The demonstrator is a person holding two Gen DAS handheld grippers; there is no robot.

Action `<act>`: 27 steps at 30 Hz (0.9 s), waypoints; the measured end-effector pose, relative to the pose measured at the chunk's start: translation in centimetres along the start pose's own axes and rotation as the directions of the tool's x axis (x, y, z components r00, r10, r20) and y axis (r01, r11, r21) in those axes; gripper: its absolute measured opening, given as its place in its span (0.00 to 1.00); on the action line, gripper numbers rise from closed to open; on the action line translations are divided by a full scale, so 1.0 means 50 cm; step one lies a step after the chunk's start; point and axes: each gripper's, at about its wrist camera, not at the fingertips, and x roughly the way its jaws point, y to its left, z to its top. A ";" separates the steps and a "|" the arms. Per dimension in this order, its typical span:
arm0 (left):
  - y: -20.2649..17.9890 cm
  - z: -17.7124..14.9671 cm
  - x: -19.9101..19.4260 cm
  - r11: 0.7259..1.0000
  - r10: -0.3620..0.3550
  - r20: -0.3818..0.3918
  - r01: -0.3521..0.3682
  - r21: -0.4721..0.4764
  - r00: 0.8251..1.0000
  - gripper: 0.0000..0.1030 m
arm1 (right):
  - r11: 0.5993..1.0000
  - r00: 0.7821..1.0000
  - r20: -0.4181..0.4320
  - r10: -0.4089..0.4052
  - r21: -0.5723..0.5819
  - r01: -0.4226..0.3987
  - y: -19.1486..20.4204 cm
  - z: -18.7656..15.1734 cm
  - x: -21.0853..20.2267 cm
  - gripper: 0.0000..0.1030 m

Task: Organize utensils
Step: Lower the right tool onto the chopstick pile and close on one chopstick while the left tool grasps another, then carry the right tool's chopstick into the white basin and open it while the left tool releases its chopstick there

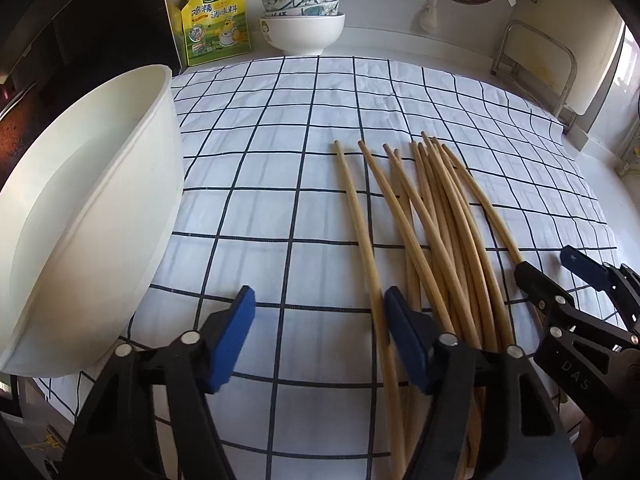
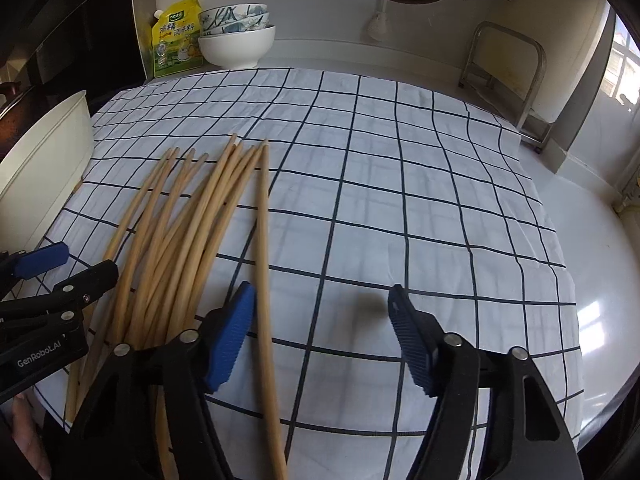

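We see a round white table [image 2: 624,304] covered almost to its edge by a white cloth with a dark grid [image 1: 280,128], lightly creased and lit by sun from a window [image 2: 618,76] at the right. On the cloth lies a loose bundle of bamboo chopsticks [image 1: 436,216], fanned out with their far tips spread and several crossing one another; one stick lies a little apart on the left of the pile in the left wrist view. A large white tub [image 1: 84,208] stands at the table's left edge, near the chopsticks but apart from them. At the far side, off the cloth, a yellow seasoning pouch [image 1: 214,20] leans beside a stack of bowls [image 1: 302,16], patterned ones nested in a plain white one. A metal folding chair [image 2: 508,76] stands against the cream wall behind the table. The left gripper [image 1: 316,336] hovers over the near end of the pile with its blue pads parted, one chopstick running between them without being pinched. The right gripper [image 2: 320,332] likewise stands unclenched, its left pad just beside the outermost chopstick, bare cloth between its fingers. Neither holds anything.
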 end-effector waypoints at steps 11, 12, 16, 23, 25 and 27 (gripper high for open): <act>-0.010 0.007 -0.003 0.996 -0.084 -0.037 0.085 0.025 0.996 0.08 | 0.997 0.997 -0.017 0.071 -0.037 -0.072 0.032 0.013 0.002 0.06; -0.007 0.007 -0.003 0.995 -0.096 -0.045 0.097 0.022 0.994 0.07 | 0.996 0.996 -0.017 0.084 -0.018 -0.084 0.025 0.011 0.001 0.06; 0.000 0.007 -0.009 0.990 -0.140 -0.068 0.141 0.008 0.988 0.07 | 0.993 0.994 -0.021 0.108 0.049 -0.107 0.008 0.007 -0.005 0.06; 0.010 0.013 -0.047 0.981 -0.195 -0.052 0.196 0.010 0.979 0.07 | 0.985 0.991 0.001 0.132 0.114 -0.131 -0.003 0.007 -0.037 0.06; 0.016 0.018 -0.061 0.978 -0.209 -0.039 0.209 0.008 0.977 0.07 | 0.982 0.990 0.017 0.139 0.125 -0.140 -0.003 0.013 -0.051 0.06; 0.024 0.024 -0.076 0.974 -0.225 -0.027 0.225 0.006 0.974 0.07 | 0.981 0.989 0.034 0.141 0.128 -0.144 0.001 0.021 -0.067 0.06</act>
